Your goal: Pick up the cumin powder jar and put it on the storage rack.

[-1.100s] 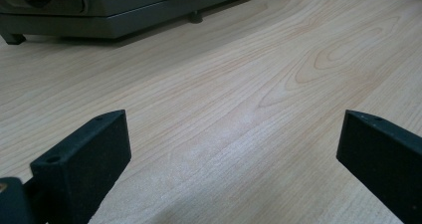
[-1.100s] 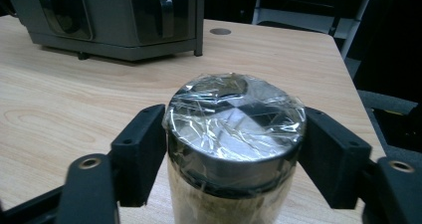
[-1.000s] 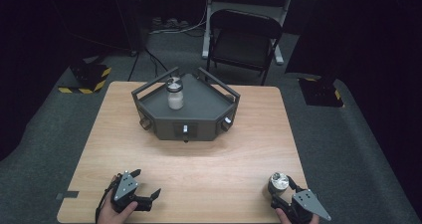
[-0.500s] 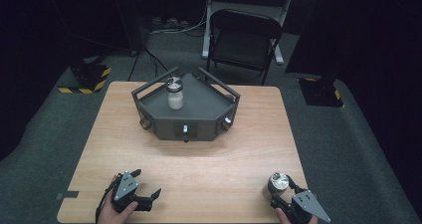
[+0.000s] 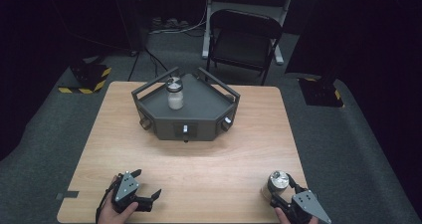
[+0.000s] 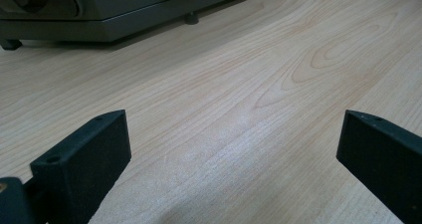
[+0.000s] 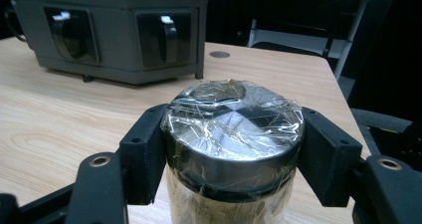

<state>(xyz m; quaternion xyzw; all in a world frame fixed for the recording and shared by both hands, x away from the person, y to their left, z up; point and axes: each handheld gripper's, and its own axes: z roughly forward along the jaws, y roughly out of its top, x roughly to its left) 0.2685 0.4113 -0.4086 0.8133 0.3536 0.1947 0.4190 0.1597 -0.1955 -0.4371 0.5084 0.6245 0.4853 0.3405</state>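
The right gripper [image 7: 234, 149] is clamping a foil-capped jar [image 7: 233, 149], its black pads pressing both sides just below the metal lid, having just finished closing on it. The jar is standing upright at the near right corner of the wooden table [image 5: 239, 149]. Wrapped in crinkled plastic film, it is likely slippery and rigid, probably glass, so gripping under the lid's rim looks safest. The left gripper [image 6: 234, 149] is resting spread wide, holding nothing. Farther off, a grey tray [image 5: 209, 102] is carrying a second jar [image 5: 175, 93].

wooden table [image 5: 239, 149], grey tray [image 5: 199, 115] at back, wrapped jar [image 5: 277, 182] near front
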